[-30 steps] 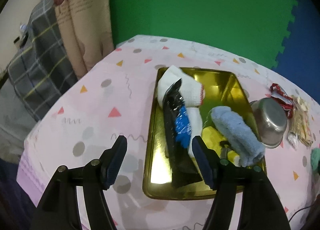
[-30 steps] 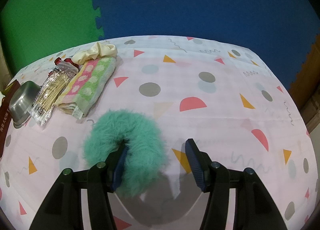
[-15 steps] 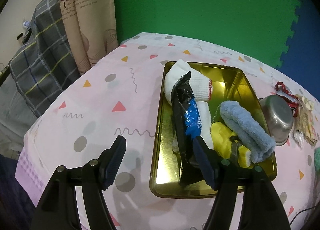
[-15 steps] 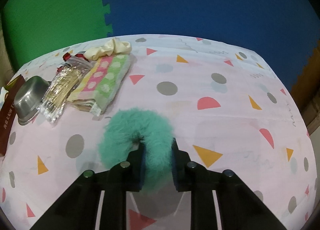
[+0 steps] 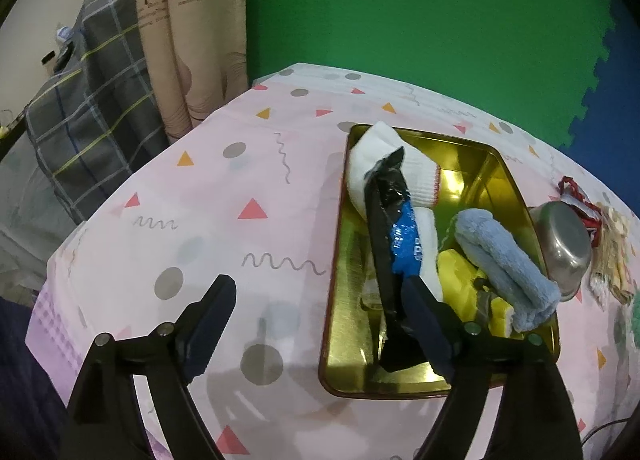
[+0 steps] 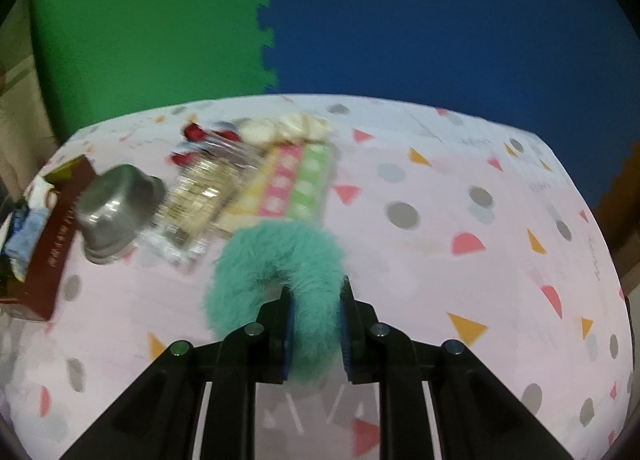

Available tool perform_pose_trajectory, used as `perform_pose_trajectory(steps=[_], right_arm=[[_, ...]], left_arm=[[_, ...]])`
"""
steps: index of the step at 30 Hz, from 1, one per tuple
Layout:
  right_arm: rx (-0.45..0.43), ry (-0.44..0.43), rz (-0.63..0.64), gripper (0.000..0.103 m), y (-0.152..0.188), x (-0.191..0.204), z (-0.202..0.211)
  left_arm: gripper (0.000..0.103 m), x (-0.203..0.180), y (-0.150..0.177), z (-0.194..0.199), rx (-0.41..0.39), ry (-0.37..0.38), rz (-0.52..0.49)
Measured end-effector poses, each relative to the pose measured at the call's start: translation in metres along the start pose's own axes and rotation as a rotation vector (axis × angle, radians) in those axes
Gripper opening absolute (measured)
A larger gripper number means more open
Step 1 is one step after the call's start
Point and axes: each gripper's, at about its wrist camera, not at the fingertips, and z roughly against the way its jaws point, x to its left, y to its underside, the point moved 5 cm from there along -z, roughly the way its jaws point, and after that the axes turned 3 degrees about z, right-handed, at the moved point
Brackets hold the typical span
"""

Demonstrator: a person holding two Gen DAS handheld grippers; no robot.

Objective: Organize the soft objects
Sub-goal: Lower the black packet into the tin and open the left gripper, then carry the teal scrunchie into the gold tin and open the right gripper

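My right gripper (image 6: 316, 324) is shut on a fluffy teal scrunchie (image 6: 276, 260), held a little above the pink patterned tablecloth. A folded pink, green and yellow towel (image 6: 296, 180) and a cream scrunchie (image 6: 300, 126) lie beyond it. In the left wrist view my left gripper (image 5: 320, 292) hovers over the near left rim of the gold tray (image 5: 348, 260), its jaws opening with nothing pressed between them. The tray holds a white sock (image 5: 384, 164), a black and blue packet (image 5: 394, 236), a light blue cloth (image 5: 504, 264) and a yellow cloth (image 5: 460, 276).
A steel bowl (image 6: 116, 208) lies tipped beside the tray's dark red side (image 6: 52, 244), with a clear pack of sticks (image 6: 200, 196) next to it. A plaid cloth (image 5: 84, 116) and a curtain (image 5: 180, 36) hang past the table's left edge. Green and blue foam mats form the backdrop.
The right gripper shut on the teal scrunchie and lifted it, swinging left toward the bowl. The left gripper's jaws spread wider and it drew back slightly from the tray.
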Motion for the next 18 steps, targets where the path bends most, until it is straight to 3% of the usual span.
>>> perform_pose_trajectory(steps=[8,18], right_arm=[[-0.043,-0.141,0.063,0.018,-0.03,0.069,0.015],[-0.047,-0.34,0.186,0.018,-0.055,0.189,0.017]], left_arm=[[0.085,0.016,-0.006,0.002,-0.022,-0.028,0.045],[0.086,0.033,-0.011,0.003,-0.029,-0.026,0.093]])
